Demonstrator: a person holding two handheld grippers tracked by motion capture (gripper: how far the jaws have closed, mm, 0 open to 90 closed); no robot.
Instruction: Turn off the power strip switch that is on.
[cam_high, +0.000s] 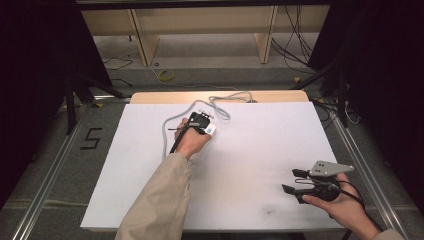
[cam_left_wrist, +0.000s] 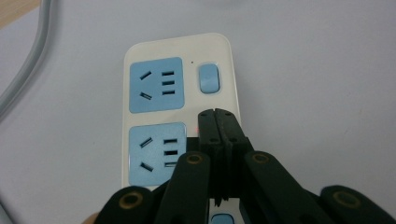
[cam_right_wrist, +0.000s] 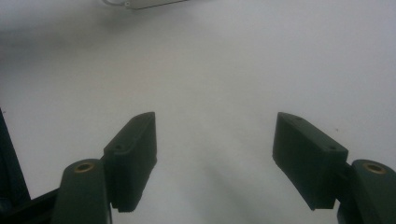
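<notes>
- Black jaws of the left gripper (cam_left_wrist: 217, 114) sit closest to the lens in the left gripper view – pressed together, nothing between them, tips down on the white power strip (cam_left_wrist: 180, 107).
- Tips land on the strip's right edge beside the lower blue socket (cam_left_wrist: 156, 151), just below the upper blue rocker switch (cam_left_wrist: 208, 78). Faint red glow right at the tips, prob. an indicator light; can't confirm.
- A second blue switch (cam_left_wrist: 223, 218) peeks out at bottom centre, under the jaws.
- High view: strip lies upper-centre of the white table (cam_high: 250, 165), mostly hidden under the left hand (cam_high: 191, 140); its grey cord (cam_high: 220, 102) loops toward the top edge.
- Right gripper (cam_high: 297, 181) is lower right of the frame, well apart from the strip, jaws spread wide, idle over bare table.
- Step in hand, my read: using closed tips as a poker on a switch – looks like the one paired w/ the lower socket.
- Next move needs: tips kept closed, short straight push on the rocker, strip not allowed to skid. Right gripper could pin the strip if it slides.
</notes>
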